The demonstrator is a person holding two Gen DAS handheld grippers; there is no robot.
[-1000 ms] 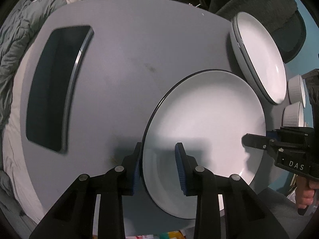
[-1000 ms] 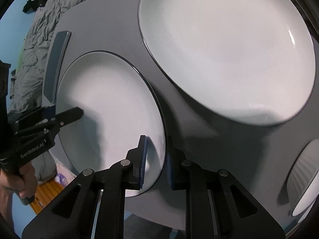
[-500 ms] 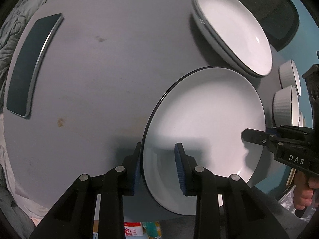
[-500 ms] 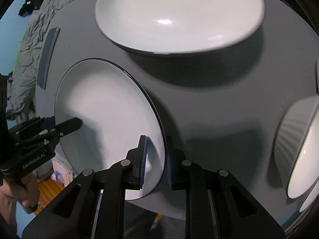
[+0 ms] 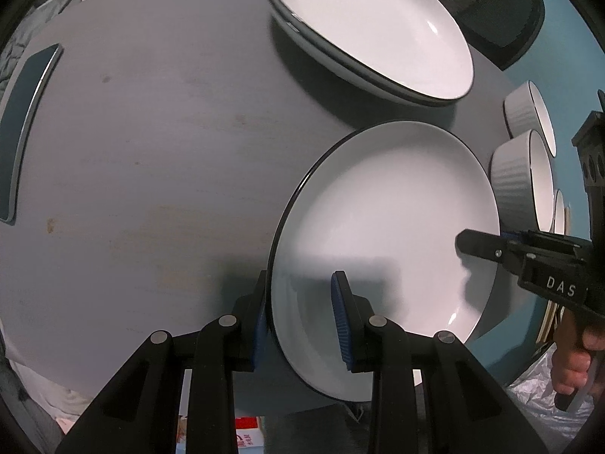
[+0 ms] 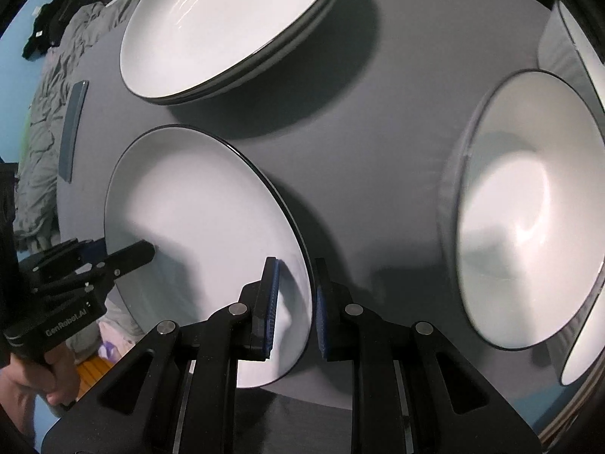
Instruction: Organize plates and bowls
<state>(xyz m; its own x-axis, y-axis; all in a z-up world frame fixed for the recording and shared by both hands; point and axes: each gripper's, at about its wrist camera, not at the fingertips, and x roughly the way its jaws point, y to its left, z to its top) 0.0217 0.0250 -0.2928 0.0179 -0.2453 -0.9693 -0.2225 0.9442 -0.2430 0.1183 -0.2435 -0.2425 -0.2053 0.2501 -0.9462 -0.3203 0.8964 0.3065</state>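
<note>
plate [image 5: 385, 227] white, dark-rimmed | left gripper [image 5: 300, 317] and right gripper [image 6: 295, 302] each clamped its rim | plate stack [image 5: 370, 34] near, bare table [image 5: 151, 151] to its left

Both tools are matte black plastic linkages with round silver pivot screws and ribbed blue pads lining the jaws. The right gripper [image 5: 472, 244] has "DAS" printed in white on its body, next to a row of round holes. The left gripper [image 6: 145, 251] reads "GenRobot.AI" in pale lettering. Bare-skinned fingers [image 5: 573, 369] wrap its black handle, no sleeve showing.
</note>
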